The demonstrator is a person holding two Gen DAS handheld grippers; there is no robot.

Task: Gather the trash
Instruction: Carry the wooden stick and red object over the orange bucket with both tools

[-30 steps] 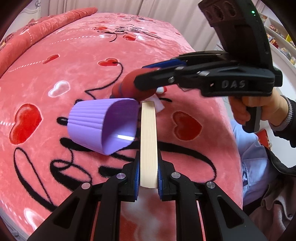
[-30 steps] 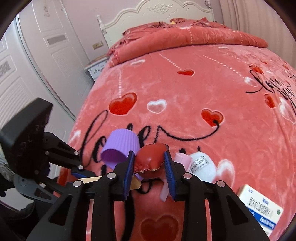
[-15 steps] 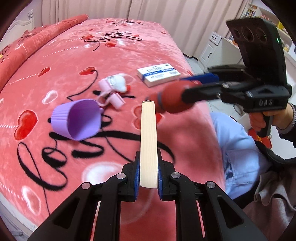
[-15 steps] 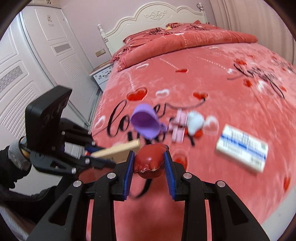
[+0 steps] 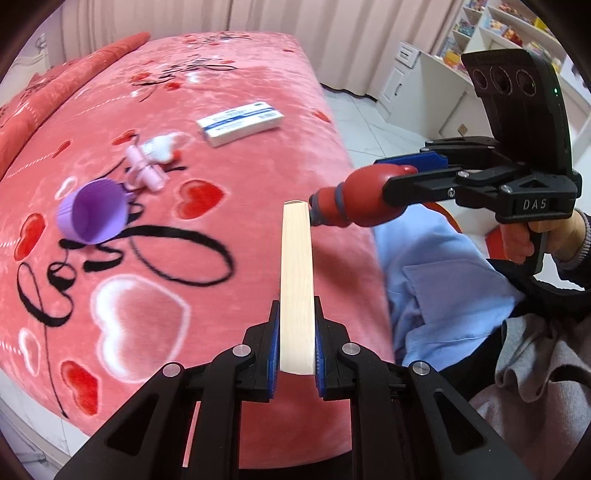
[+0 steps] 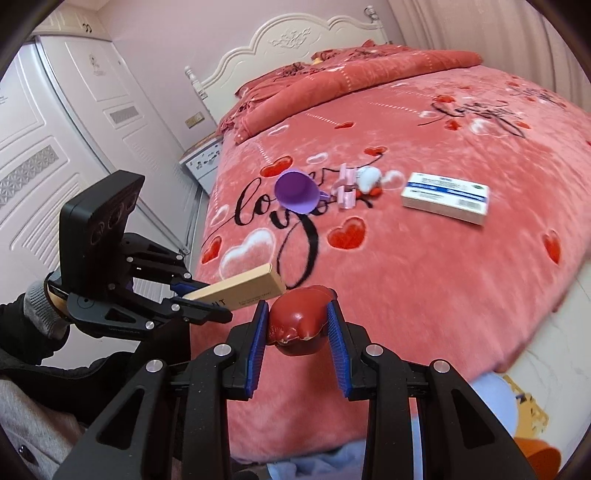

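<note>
My left gripper [image 5: 295, 356] is shut on a flat beige box [image 5: 296, 286], which it holds edge-on above the foot of the bed; the box also shows in the right wrist view [image 6: 236, 291]. My right gripper [image 6: 298, 328] is shut on a soft red squeeze toy [image 6: 300, 325], seen from the side in the left wrist view [image 5: 356, 201]. Both grippers hover close together off the bed's near edge. On the blanket lie a purple ribbed cup [image 5: 94, 216] on its side, pink and white scraps [image 5: 153, 162] and a white and blue carton [image 5: 240, 122].
The pink heart blanket [image 6: 424, 266] covers the bed, with a folded quilt [image 6: 332, 74] at the headboard. A light blue bag or cloth [image 5: 439, 284] lies below the bed edge. White wardrobe doors [image 6: 55, 155] stand left; shelves [image 5: 480, 33] at right.
Both grippers have pulled back from the cup and scraps toward the bed's foot, each carrying its item. The cup, scraps and carton now lie farther away on the blanket.
</note>
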